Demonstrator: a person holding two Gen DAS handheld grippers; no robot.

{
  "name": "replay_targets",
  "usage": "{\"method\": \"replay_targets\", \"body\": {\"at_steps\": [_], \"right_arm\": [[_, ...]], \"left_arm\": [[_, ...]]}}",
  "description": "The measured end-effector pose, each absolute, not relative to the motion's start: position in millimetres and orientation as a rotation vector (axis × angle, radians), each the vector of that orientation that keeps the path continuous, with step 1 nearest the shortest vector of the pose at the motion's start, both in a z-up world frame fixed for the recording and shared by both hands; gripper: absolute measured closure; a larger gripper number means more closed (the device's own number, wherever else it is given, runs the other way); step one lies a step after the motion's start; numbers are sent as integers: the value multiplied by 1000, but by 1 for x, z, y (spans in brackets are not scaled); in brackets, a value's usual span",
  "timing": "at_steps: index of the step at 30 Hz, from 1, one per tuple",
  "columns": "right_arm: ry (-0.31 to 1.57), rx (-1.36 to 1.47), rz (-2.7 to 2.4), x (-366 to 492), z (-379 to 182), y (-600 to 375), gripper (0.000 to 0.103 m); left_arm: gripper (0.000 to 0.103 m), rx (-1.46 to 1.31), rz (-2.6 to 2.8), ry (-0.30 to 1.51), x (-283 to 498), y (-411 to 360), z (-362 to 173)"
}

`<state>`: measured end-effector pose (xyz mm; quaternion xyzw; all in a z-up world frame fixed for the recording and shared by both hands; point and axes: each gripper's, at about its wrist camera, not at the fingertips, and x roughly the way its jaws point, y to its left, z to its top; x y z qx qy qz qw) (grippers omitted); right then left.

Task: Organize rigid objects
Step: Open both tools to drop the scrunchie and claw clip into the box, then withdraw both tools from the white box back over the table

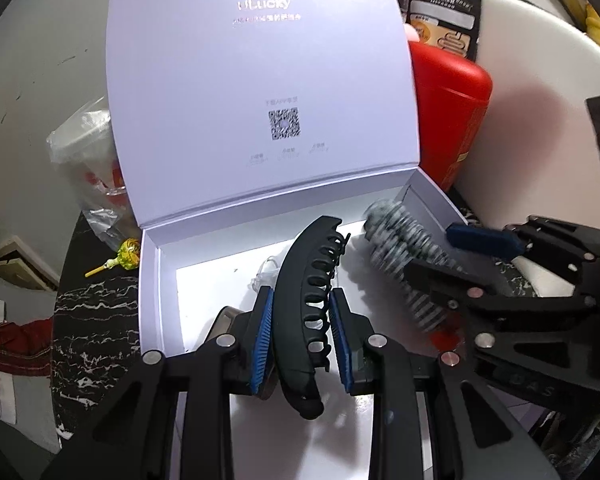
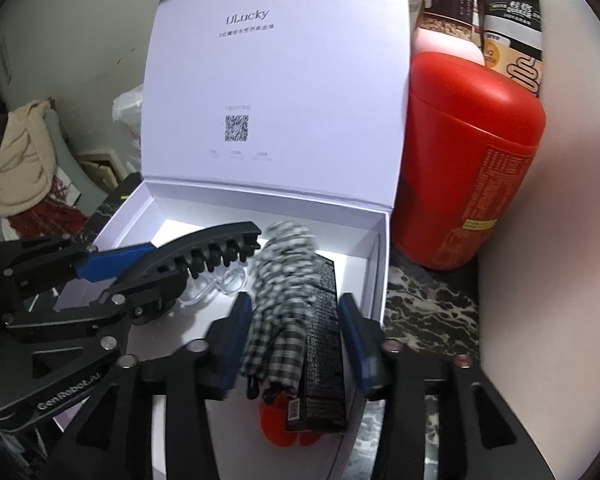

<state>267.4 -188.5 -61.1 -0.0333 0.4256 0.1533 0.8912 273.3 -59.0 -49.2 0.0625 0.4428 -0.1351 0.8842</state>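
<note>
An open white gift box (image 1: 152,280) with its lid up stands on the dark marbled table; it also shows in the right wrist view (image 2: 380,264). My left gripper (image 1: 302,336) is shut on a long black hair claw clip (image 1: 308,280) and holds it over the box; the clip also shows in the right wrist view (image 2: 204,256). My right gripper (image 2: 296,344) holds a black-and-white checkered fabric hair clip (image 2: 284,280) over the box's right side; the jaws stand a little wider than it. It looks blurred in the left wrist view (image 1: 404,248). A black printed small box (image 2: 324,344) lies under it.
A red canister (image 2: 472,160) stands right of the box, with dark packets (image 2: 512,24) behind it. A clear plastic piece (image 2: 220,280) lies inside the box. A yellow lollipop (image 1: 120,260) and a plastic bag (image 1: 88,152) lie left of the box.
</note>
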Motion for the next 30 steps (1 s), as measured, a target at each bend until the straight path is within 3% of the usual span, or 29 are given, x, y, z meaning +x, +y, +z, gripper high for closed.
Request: {"method": "replay_targets", "body": {"at_steps": [22,25,27,30], "right_arm": [[818,-75,274,236,-16,-201,46],[807,-76,265,228,-8,-203,45],[798,-71,258,222,-4,-204,45],[781,-66,254,212,4,-205,43]], "left_arm": [[71,85,-224,901,253,-44,-11],[52,71,-216,882,246,-41,-3],[33,53,-207,858,238,-37,5],[24,53,-191,814,228,-37,17]]}}
